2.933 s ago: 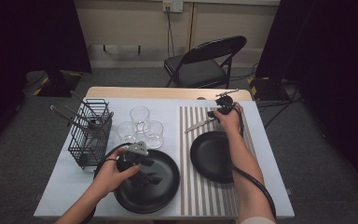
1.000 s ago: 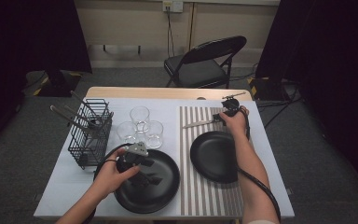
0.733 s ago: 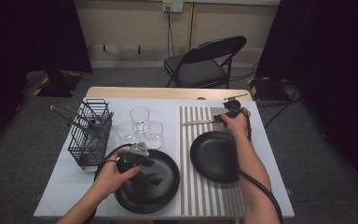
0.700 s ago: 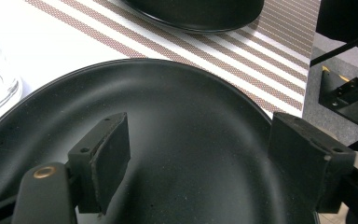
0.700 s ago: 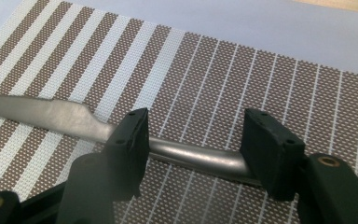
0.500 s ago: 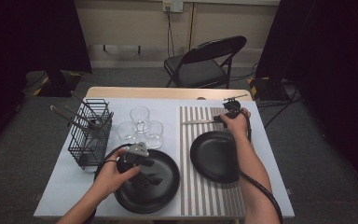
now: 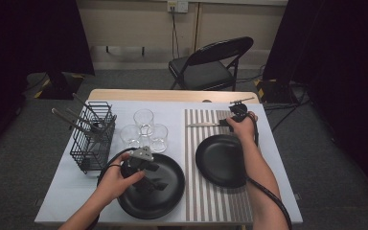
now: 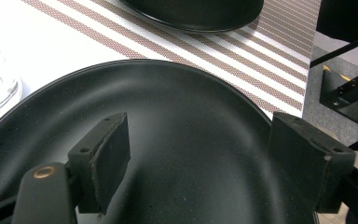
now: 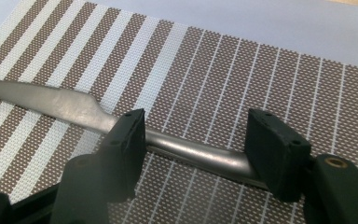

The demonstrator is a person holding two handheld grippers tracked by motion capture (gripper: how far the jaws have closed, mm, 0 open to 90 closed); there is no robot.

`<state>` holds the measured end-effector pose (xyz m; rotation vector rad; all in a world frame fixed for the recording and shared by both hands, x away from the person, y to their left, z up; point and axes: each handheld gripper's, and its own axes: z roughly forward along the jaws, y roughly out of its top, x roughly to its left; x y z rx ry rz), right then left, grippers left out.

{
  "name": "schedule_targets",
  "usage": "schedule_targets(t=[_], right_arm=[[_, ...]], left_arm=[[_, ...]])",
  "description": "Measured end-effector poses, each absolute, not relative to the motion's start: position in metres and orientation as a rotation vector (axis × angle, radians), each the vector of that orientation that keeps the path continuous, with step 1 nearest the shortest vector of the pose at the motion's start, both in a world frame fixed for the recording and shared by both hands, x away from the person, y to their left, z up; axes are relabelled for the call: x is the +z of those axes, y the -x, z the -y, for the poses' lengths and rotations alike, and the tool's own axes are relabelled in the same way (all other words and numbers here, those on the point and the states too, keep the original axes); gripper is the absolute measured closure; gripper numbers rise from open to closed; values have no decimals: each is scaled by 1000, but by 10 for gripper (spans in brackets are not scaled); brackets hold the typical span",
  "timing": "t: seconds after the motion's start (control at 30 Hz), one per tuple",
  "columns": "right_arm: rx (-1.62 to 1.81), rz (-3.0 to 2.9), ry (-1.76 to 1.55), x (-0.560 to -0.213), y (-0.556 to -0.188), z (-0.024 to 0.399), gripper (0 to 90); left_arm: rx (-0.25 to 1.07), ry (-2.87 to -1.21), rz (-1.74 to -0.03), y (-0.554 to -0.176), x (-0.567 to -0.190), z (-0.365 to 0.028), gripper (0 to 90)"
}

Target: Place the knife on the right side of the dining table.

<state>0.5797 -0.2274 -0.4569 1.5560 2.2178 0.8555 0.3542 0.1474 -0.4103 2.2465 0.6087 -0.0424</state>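
Knife (image 9: 121, 121) lowered flat onto placemat (image 9: 270, 74); right gripper (image 9: 193, 144) released.

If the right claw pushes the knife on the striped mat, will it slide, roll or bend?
The knife looks like solid polished metal, so it is probably stiff and slippery. Its rounded handle might roll slightly, but the flat blade should stop that. The woven striped mat likely adds some friction.

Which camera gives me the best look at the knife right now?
The right gripper view: the knife lies large on the striped mat, its handle between the open jaws of the right gripper. The high view shows it as a small sliver.
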Motion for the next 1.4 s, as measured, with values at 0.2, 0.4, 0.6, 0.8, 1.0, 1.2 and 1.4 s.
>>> schedule_targets(t=[0.2,0.4,0.6,0.8,1.0,1.2,1.4], right_arm=[[866,-2214,-1556,-457,-578,228,383],[846,-2224,-1543,-458,-579,225,339],[867,-2220,-1535,-458,-578,225,331],[869,-2213,-1533,-455,-573,229,321],[877,-2213,-1516,-447,-564,234,315],[885,-2208,-1502,-437,-552,237,310],[888,-2208,-1481,-428,-542,239,300]], left_arm=[[-40,-2248,-607,-354,-411,-147,207],[-41,-2248,-607,-354,-410,-147,207],[-40,-2238,-614,-354,-410,-148,207],[-33,-2237,-613,-354,-410,-149,206],[-29,-2255,-614,-354,-408,-151,207],[-22,-2245,-607,-352,-406,-151,207],[-10,-2239,-602,-352,-404,-151,206]])
